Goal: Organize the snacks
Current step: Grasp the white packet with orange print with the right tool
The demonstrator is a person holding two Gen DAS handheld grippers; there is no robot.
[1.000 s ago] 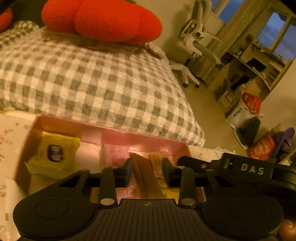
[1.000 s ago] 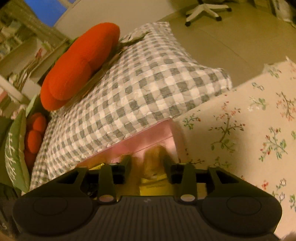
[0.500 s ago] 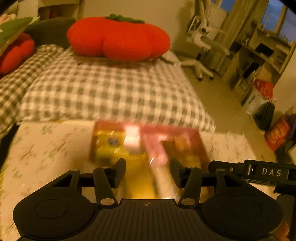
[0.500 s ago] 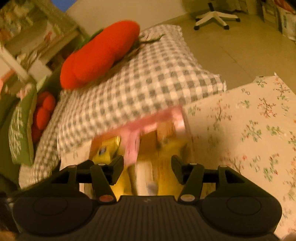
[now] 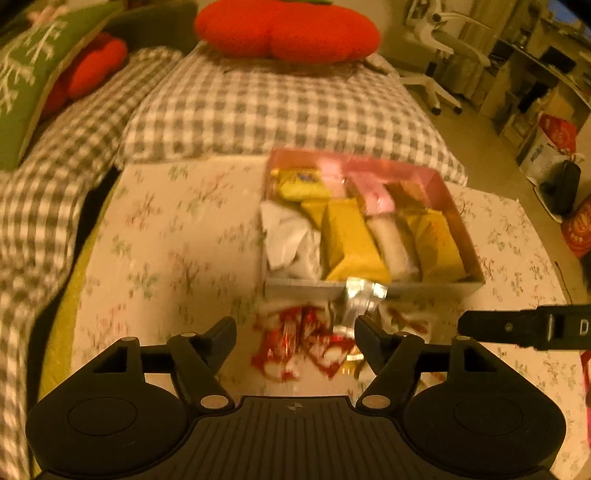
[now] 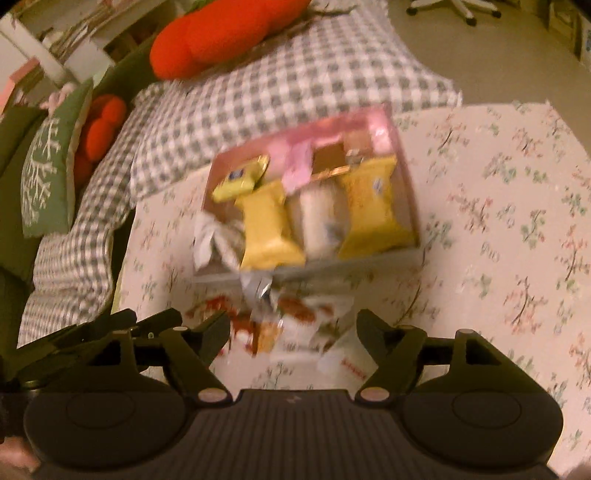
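Observation:
A pink box (image 5: 458, 206) (image 6: 410, 192) sits on the floral cloth, packed with yellow packets (image 5: 351, 240) (image 6: 373, 206), a pink packet (image 5: 373, 192) and white wrappers (image 5: 288, 236). In front of its near wall lies a loose heap of red-and-white snack packets (image 5: 306, 339) (image 6: 295, 317) with a silver wrapper (image 5: 358, 299). My left gripper (image 5: 295, 332) hangs over that heap, jaws opening, nothing between them. My right gripper (image 6: 291, 328) hovers over the same heap, jaws also opening and empty. The right gripper's black body (image 5: 524, 326) shows at the left wrist view's right edge.
The floral cloth (image 5: 177, 236) (image 6: 498, 221) covers the low table. Behind it lies a grey checked bed (image 5: 280, 99) with a red tomato cushion (image 5: 288, 29) and a green pillow (image 5: 33, 74). A white office chair (image 5: 443, 44) and bags (image 5: 554, 147) stand on the floor at right.
Both grippers have pulled back and up out of the pink box and their jaws have widened. The packets they were over now lie in the box; the loose heap has come into view.

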